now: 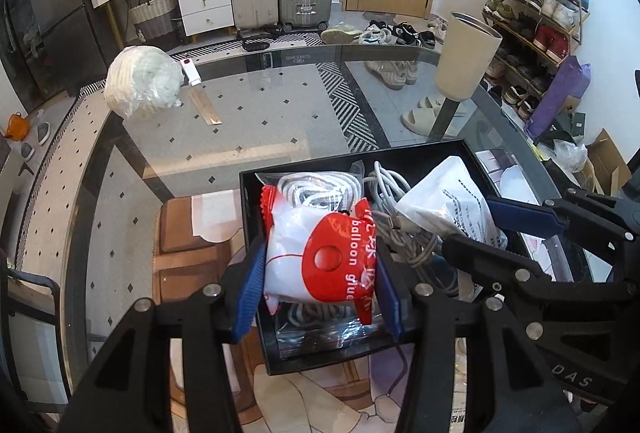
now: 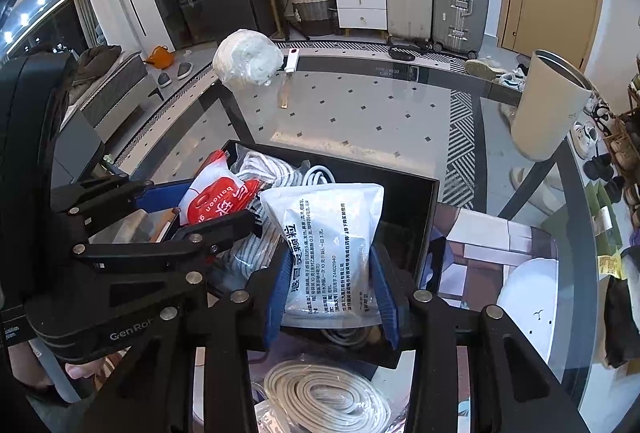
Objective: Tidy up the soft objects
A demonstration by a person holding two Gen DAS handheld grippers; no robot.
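A black box (image 1: 468, 147) (image 2: 428, 209) sits on the glass table and holds bagged white cords and a loose grey cable (image 1: 404, 233). My left gripper (image 1: 320, 269) is shut on a red and white balloon glue packet (image 1: 316, 257) over the box's near left part; the packet also shows in the right wrist view (image 2: 216, 201). My right gripper (image 2: 330, 293) is shut on a white printed pouch (image 2: 332, 233) over the box; the pouch also shows in the left wrist view (image 1: 452, 201). A bagged white rope ball (image 1: 140, 81) (image 2: 246, 59) lies at the table's far left.
A beige cylinder bin (image 1: 466, 57) (image 2: 550, 105) stands at the far right of the table. A wooden ruler (image 1: 204, 105) and a small white device (image 1: 191, 71) lie beside the rope ball. A coiled beige cable (image 2: 328, 397) lies in front of the box.
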